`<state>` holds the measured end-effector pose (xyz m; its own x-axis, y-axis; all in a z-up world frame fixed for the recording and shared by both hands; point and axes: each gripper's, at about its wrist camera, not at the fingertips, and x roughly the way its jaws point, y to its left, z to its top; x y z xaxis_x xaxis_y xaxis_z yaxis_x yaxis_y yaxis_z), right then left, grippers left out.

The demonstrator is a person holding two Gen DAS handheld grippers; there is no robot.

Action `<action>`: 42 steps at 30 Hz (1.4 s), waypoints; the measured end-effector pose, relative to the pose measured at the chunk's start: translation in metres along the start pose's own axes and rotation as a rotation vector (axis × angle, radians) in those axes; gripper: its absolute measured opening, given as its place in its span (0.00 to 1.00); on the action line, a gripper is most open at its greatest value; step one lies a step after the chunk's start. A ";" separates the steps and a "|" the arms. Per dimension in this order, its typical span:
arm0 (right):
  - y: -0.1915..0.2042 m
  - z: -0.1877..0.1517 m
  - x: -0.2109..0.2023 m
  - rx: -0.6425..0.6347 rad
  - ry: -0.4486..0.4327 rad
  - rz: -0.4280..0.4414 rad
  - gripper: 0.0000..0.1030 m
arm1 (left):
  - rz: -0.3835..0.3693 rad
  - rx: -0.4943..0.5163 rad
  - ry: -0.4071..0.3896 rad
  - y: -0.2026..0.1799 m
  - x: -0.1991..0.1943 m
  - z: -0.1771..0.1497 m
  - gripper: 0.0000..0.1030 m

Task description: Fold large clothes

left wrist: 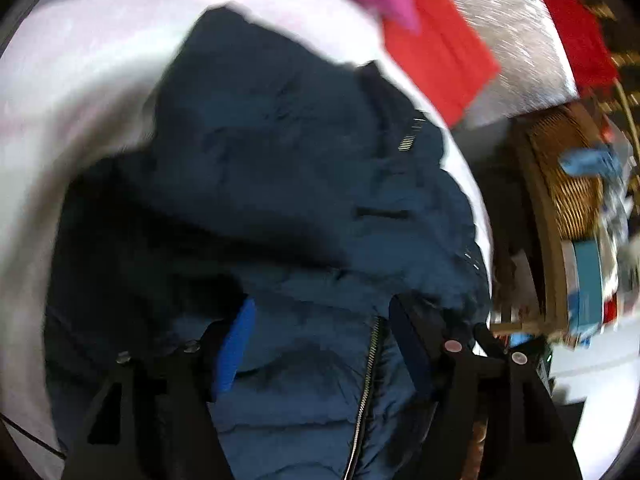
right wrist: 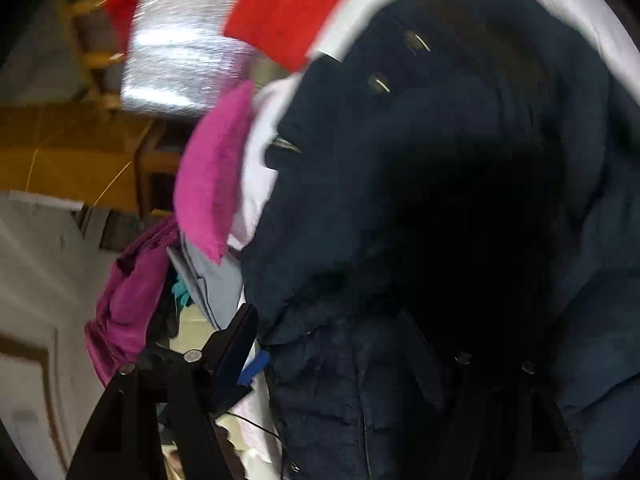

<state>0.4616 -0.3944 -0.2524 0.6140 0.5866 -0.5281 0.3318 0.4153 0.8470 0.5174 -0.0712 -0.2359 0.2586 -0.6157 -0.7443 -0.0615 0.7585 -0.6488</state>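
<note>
Down at the bottom of the left wrist view, the left gripper [left wrist: 316, 344] has its black fingers spread wide with the dark navy quilted puffer jacket [left wrist: 280, 184] bunched between them, silver zipper [left wrist: 370, 380] running up the middle. Whether it truly pinches, I cannot tell. In the right wrist view the right gripper [right wrist: 352, 344] is wide too, jacket [right wrist: 440, 200] filling the gap and hiding one finger. The jacket lies on the pale pink sheet [left wrist: 80, 92]. Best now, I'd say: lift evenly, keep the zipper straight. Further up, a red folded cloth [left wrist: 436, 52] and magenta cloth [right wrist: 212, 172].
</note>
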 end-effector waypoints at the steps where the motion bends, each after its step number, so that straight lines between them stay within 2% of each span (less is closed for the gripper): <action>1: -0.004 0.002 0.001 0.023 -0.017 0.001 0.73 | -0.008 -0.027 -0.005 0.005 0.001 0.002 0.68; 4: -0.013 0.012 -0.006 0.104 -0.134 0.043 0.73 | -0.038 -0.095 -0.074 0.015 0.000 0.015 0.71; 6: -0.018 0.019 -0.013 0.124 -0.202 0.036 0.73 | -0.056 -0.144 -0.106 0.023 0.000 0.022 0.72; 8: -0.029 0.027 -0.016 0.191 -0.255 0.078 0.73 | -0.087 -0.178 -0.117 0.029 0.004 0.027 0.72; 11: -0.031 0.039 -0.013 0.186 -0.278 0.067 0.71 | -0.121 -0.208 -0.141 0.036 0.009 0.035 0.69; 12: -0.029 0.040 -0.014 0.162 -0.287 0.049 0.61 | -0.118 -0.214 -0.146 0.037 0.010 0.036 0.59; 13: -0.026 0.041 -0.013 0.131 -0.295 0.013 0.42 | -0.110 -0.218 -0.147 0.039 0.009 0.037 0.50; 14: -0.025 0.042 -0.014 0.106 -0.298 -0.018 0.32 | -0.108 -0.221 -0.150 0.040 0.010 0.038 0.42; 15: -0.024 0.043 -0.015 0.092 -0.301 -0.024 0.25 | -0.117 -0.224 -0.156 0.041 0.010 0.039 0.32; 16: -0.020 0.043 -0.018 0.077 -0.314 -0.018 0.19 | -0.119 -0.222 -0.160 0.042 0.011 0.038 0.29; 18: -0.005 0.040 -0.026 0.008 -0.358 -0.025 0.15 | -0.131 -0.203 -0.177 0.040 0.005 0.034 0.22; 19: 0.006 0.035 -0.026 -0.030 -0.381 -0.032 0.15 | -0.129 -0.184 -0.193 0.037 0.000 0.032 0.22; 21: 0.016 0.033 -0.030 -0.076 -0.402 -0.035 0.15 | -0.075 -0.133 -0.213 0.030 -0.005 0.030 0.22; 22: 0.015 0.034 -0.027 -0.073 -0.392 -0.044 0.15 | -0.037 -0.123 -0.201 0.030 0.000 0.029 0.22; 24: 0.003 0.036 -0.015 -0.055 -0.344 -0.122 0.15 | 0.002 -0.134 -0.161 0.034 0.013 0.031 0.25; 25: -0.002 0.037 -0.009 -0.041 -0.322 -0.132 0.15 | 0.011 -0.134 -0.153 0.035 0.015 0.031 0.27; 28: -0.005 0.038 -0.013 0.005 -0.285 -0.090 0.21 | 0.043 -0.122 -0.143 0.030 0.008 0.028 0.35; 29: -0.001 0.038 -0.019 -0.005 -0.274 -0.077 0.24 | 0.060 -0.109 -0.140 0.027 0.005 0.026 0.41; 30: 0.002 0.037 -0.023 -0.018 -0.269 -0.071 0.33 | 0.093 -0.086 -0.135 0.021 0.002 0.023 0.47; 31: 0.005 0.035 -0.028 -0.031 -0.262 -0.071 0.45 | 0.124 -0.062 -0.133 0.016 0.000 0.019 0.49; 32: 0.007 0.034 -0.032 -0.043 -0.251 -0.079 0.50 | 0.162 -0.021 -0.142 0.008 -0.006 0.014 0.50; 33: 0.009 0.032 -0.033 -0.053 -0.238 -0.089 0.57 | 0.189 0.017 -0.157 0.001 -0.010 0.011 0.51; 34: 0.011 0.033 -0.036 -0.069 -0.223 -0.104 0.59 | 0.222 0.074 -0.184 -0.009 -0.016 0.005 0.53; 36: 0.015 0.029 -0.044 -0.115 -0.207 -0.139 0.59 | 0.271 0.165 -0.233 -0.026 -0.024 -0.008 0.62; 38: 0.022 0.024 -0.051 -0.167 -0.184 -0.164 0.59 | 0.332 0.265 -0.301 -0.041 -0.036 -0.024 0.63; 42: 0.029 0.005 -0.080 -0.304 -0.165 -0.210 0.59 | 0.462 0.413 -0.414 -0.059 -0.047 -0.034 0.66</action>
<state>0.4256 -0.4330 -0.1853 0.6703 0.3583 -0.6498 0.2502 0.7153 0.6524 0.4757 -0.0943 -0.1681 0.6416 -0.1452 -0.7532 0.0939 0.9894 -0.1108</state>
